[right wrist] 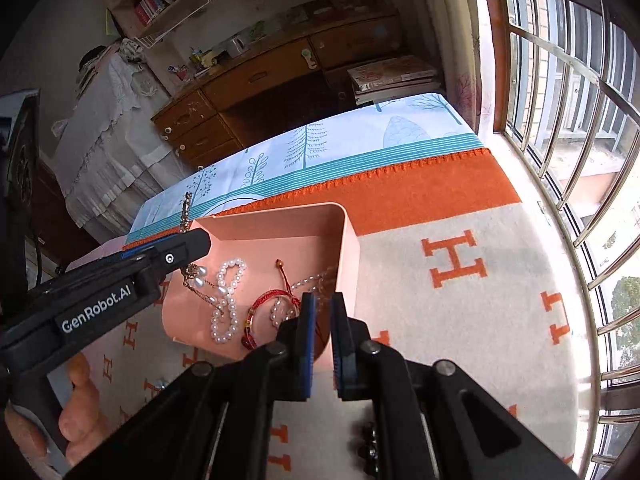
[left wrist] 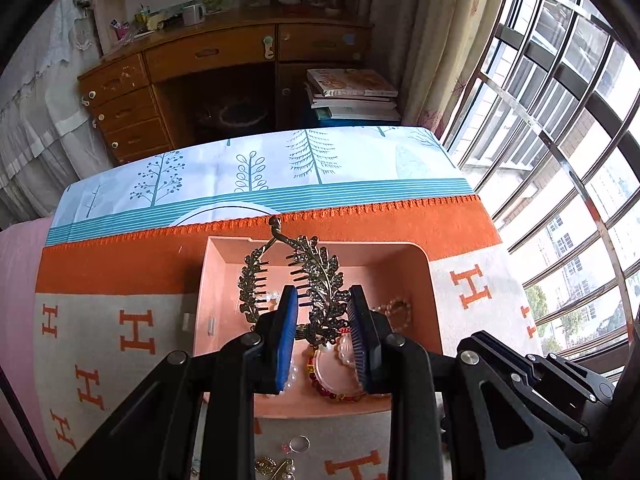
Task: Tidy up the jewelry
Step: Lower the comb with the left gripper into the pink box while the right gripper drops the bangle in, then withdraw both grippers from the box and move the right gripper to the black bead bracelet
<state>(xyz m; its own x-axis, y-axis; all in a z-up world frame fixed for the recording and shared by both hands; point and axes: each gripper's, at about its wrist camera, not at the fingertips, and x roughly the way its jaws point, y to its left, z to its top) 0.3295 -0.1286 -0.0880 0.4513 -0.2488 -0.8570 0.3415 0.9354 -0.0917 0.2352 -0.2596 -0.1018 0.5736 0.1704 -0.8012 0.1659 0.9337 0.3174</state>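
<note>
A pink open box sits on the orange-and-grey blanket; it also shows in the right wrist view. My left gripper is shut on a bronze leaf-shaped hair comb and holds it above the box. In the box lie a white pearl bracelet, a red cord bracelet and a clear bead bracelet. My right gripper straddles the box's near right wall, its jaws a narrow gap apart and holding nothing. The left gripper shows in the right wrist view.
A ring and a gold pearl piece lie on the blanket in front of the box. Dark beads lie under my right gripper. A wooden desk and stacked books stand beyond the bed; barred windows are on the right.
</note>
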